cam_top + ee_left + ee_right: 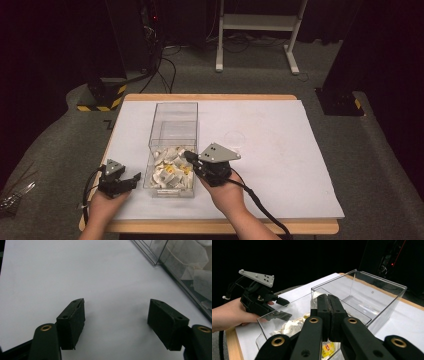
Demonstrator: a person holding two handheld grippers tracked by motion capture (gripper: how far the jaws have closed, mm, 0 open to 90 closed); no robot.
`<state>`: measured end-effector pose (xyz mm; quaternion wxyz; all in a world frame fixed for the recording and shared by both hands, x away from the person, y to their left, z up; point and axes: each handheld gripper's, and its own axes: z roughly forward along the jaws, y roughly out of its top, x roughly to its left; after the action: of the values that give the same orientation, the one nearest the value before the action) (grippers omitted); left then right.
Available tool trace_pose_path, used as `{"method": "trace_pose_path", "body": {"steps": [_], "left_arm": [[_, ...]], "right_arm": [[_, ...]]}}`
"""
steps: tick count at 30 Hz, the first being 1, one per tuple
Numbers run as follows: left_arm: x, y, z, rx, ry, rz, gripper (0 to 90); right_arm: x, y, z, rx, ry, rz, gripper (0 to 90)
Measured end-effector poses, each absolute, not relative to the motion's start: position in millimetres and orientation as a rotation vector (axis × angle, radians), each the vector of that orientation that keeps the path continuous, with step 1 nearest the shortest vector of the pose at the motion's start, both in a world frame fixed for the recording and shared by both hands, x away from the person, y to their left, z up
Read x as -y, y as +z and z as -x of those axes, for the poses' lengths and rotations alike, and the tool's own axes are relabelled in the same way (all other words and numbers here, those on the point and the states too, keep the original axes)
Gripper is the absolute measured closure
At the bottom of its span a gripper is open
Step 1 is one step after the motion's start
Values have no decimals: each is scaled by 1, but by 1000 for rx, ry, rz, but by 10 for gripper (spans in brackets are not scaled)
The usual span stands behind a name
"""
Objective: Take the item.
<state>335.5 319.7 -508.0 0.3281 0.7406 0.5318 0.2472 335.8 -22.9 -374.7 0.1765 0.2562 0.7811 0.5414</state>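
Item: clear plastic box [172, 131], long and open-topped, set on white sheet [270, 150] covering wooden table [210, 227]; near compartment heaped with crumpled white wrappers [167, 167] and small yellow pieces [328, 349], far compartment bare. Left gripper [131, 181]: resting low on the sheet just beside the box's near-left corner, jaws spread wide with nothing but white sheet between them in the left gripper view [116, 320]; box wall [175, 270] off to that view's upper right, apart from the pads. Right gripper [189, 155]: held over the near right rim of the box, tips reaching over the heap; jaws pressed together in the right gripper view [328, 315], pads flush, nothing visible between them; whether a thin scrap sits pinched at the hidden tips, not determinable. Step in hand, by judgement: picking among the box contents with the right gripper, left standing by as a possible steady for the box. Next move, by judgement: parting of the right jaws above a chosen wrapper, a short descent into the near compartment clear of the rim and divider, then a light close, the wrappers being soft and prone to slip or drag neighbours. Background: dark floor, white frame legs [257, 30], hazard-striped base [102, 97].
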Motion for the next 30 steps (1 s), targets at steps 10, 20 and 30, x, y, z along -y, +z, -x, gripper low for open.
{"method": "trace_pose_path", "body": {"steps": [10,20,30], "left_arm": [[-320,-508,-336,-1393,648,-1934,303],[-320,-508,-336,-1392,648,-1934,303],[-319,-508,-335,-1395,648,-1932,305]], "right_arm": [[31,-367,-338,-2178,1534,-725,893],[46,-364,-344,-2140,1519,-762,893],[67,-362,-353,-2092,1496,-799,893]]}}
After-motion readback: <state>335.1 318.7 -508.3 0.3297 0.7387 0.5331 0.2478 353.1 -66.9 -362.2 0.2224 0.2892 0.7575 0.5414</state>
